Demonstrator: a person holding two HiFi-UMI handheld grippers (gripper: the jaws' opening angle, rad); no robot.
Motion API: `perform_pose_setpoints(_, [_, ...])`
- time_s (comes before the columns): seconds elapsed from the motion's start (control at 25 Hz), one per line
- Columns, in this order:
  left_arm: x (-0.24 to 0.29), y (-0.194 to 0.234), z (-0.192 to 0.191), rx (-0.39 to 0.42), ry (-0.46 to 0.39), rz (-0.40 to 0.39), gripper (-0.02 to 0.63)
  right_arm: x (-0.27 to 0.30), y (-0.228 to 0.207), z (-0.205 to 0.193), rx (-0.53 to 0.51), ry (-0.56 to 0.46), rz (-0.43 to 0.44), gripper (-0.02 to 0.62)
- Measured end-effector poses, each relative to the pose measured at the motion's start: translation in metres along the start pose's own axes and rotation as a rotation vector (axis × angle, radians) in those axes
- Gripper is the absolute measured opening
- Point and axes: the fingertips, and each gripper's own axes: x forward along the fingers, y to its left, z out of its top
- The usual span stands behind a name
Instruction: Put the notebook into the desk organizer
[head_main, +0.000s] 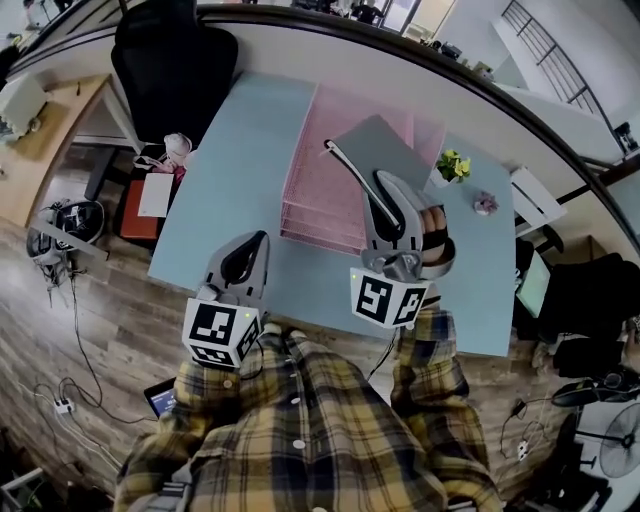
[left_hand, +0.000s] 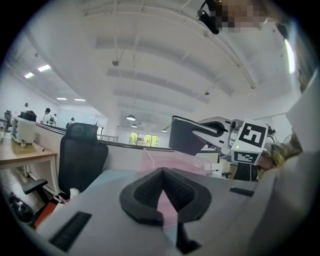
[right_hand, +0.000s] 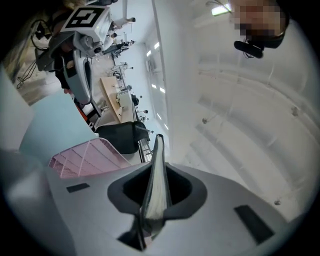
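Notebook (head_main: 385, 148): clamped on edge in the right gripper's (head_main: 392, 205) narrow jaws, aloft over the pink organizer (head_main: 320, 190) on the table (head_main: 240, 190).
Left gripper (head_main: 245, 258): jaws together, empty.
Step, judged: carrying.
Next: level notebook, feed into tray.

Left gripper (head_main: 262, 238) jaws together; right gripper (head_main: 331, 149) jaws clamped.

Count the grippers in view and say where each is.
2. The left gripper is over the near side of the table, shut and empty. The right gripper holds the notebook above the pink desk organizer. Neither is hidden.
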Motion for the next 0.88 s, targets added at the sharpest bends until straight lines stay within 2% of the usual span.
perform_pose_setpoints(0.2, [0.006, 0.013, 0.003, -0.002, -0.004, 0.034, -0.008, 0.021, 0.012, 0.005, -0.028, -0.103, 0.032, 0.06])
perform_pose_setpoints(0.36, [0.013, 0.018, 0.001, -0.011, 0.02, 0.04, -0.008, 0.035, 0.025, 0.004, -0.041, -0.165, 0.095, 0.061])
perform_pose_setpoints(0.6, [0.026, 0.021, 0.001, -0.009, 0.026, 0.039, -0.008, 0.051, 0.037, -0.003, -0.072, -0.21, 0.172, 0.061])
perform_pose_setpoints(0.88, [0.04, 0.023, 0.0, -0.013, 0.033, 0.034, -0.008, 0.062, 0.051, -0.017, -0.108, -0.241, 0.328, 0.063])
